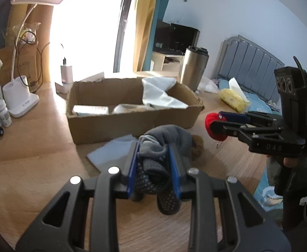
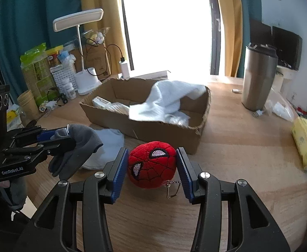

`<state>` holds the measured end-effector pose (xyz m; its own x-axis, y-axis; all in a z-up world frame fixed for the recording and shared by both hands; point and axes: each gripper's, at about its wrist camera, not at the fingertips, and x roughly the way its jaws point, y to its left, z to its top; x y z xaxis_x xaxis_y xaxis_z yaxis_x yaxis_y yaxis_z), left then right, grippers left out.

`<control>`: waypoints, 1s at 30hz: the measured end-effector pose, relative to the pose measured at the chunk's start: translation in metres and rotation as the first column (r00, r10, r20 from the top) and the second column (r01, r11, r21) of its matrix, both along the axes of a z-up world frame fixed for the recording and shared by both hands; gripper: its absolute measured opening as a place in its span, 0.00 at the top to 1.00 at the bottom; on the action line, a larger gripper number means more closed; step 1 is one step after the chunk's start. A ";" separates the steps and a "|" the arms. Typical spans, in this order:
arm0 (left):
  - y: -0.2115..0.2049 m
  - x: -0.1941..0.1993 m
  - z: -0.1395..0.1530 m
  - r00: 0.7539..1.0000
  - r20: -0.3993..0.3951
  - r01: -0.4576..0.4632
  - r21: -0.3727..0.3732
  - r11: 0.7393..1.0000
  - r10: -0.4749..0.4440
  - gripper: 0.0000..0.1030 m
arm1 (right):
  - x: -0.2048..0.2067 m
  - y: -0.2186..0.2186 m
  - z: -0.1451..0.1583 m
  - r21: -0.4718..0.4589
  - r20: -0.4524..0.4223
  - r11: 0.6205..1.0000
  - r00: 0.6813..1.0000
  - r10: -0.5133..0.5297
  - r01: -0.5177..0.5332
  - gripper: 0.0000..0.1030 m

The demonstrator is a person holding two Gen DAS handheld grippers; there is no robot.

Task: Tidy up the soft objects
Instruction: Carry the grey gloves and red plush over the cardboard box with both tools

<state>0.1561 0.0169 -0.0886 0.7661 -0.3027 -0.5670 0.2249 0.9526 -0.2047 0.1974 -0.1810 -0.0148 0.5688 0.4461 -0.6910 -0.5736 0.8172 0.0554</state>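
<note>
While both grippers carry a soft item above the wooden table (image 2: 237, 147), the scene reads as follows.

Left gripper (image 1: 153, 163): its jaws are clamped on a bunched grey sock (image 1: 164, 138) with dotted grip soles; the loose end droops below the blue pads, low centre of the left wrist view.

Right gripper (image 2: 151, 168): its jaws are pressed against both sides of a red plush ball (image 2: 152, 164) with a spider-web face; the keychain (image 2: 171, 189) hangs free beneath, at centre of the right wrist view.

Cardboard box (image 2: 170, 130): it sits open just beyond both grippers, mid-frame, and is probably the place for the soft things.

White cloth (image 2: 170, 98): it drapes over the box's far right corner and partly inside, so it looks already put away.

Pale cloth (image 1: 111, 151): it lies flat on the table in front of the box, seemingly not yet sorted.

Brown plush (image 1: 197, 149): it peeks out just behind the sock; what it is I cannot tell.

Judgement: both items are held off the table, likely so they clear the box wall.

Risk: the sock's hanging end may catch on the rim.
</note>
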 end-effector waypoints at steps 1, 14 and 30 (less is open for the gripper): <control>0.001 0.000 0.001 1.000 0.004 -0.003 0.000 1.000 0.003 0.72 | 0.000 0.002 0.002 0.001 0.004 1.000 1.000 0.004 -0.004 0.52; 0.015 -0.001 0.020 0.998 0.059 -0.034 -0.001 0.999 0.034 0.72 | 0.004 0.029 0.022 -0.005 0.058 0.998 0.996 0.070 -0.070 0.52; 0.030 0.013 0.038 0.992 0.112 -0.061 -0.019 0.998 0.062 0.72 | 0.022 0.055 0.035 0.000 0.113 0.993 0.987 0.118 -0.119 0.52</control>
<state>0.1691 0.0470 -0.0503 0.8422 -0.2610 -0.4717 0.1884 0.9623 -0.1960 0.2194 -0.1262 0.0201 0.5858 0.5194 -0.6221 -0.6692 0.7430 -0.0099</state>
